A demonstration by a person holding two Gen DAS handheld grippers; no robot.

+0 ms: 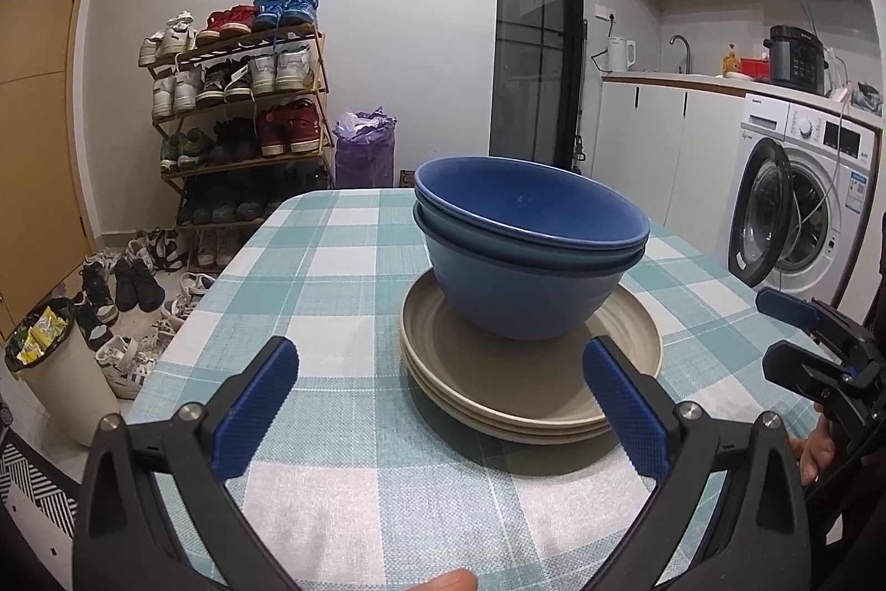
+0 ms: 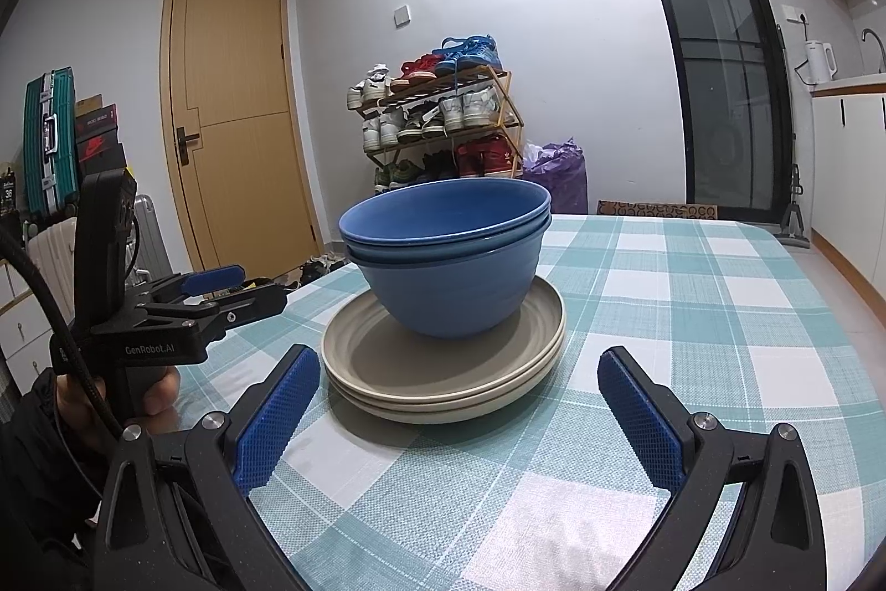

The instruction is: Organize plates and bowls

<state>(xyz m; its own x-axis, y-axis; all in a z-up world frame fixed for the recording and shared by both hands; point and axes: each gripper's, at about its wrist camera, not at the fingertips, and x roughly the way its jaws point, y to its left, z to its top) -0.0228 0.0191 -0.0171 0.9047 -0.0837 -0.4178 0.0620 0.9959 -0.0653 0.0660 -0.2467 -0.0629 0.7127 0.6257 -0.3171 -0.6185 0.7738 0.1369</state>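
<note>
Crockery sits in one pile near the middle of the surface (image 2: 692, 314), which wears a teal-and-white check cloth: two blue bowls (image 2: 448, 258) nested one inside the other, resting on a stack of beige plates (image 2: 443, 386). I count three plates from the rims, though the lowest edge is in shadow and I would not swear to it.

The left tool (image 1: 440, 402) hangs low in front of the pile with its blue pads wide apart and nothing between them. The right tool (image 2: 459, 408) does the same from the other side, jaws equally spread and empty. Neither touches the crockery; each is just short of the plate rim.

To my eye the sorting looks done or nearly so, and the danger now lies in disturbing it. The bowls stand off-centre on the top plate, nearer its far rim in the right wrist view, and the upper bowl sits a little askew in the lower one. A nudge to a bowl's wall from either pad could slide the pair across the smooth plate and tip them onto the cloth. If a tool closes on the plate rim and lifts one side only, the whole tower would tilt and the bowls would run off. The cloth may also creep under a push, carrying the pile along.
</note>
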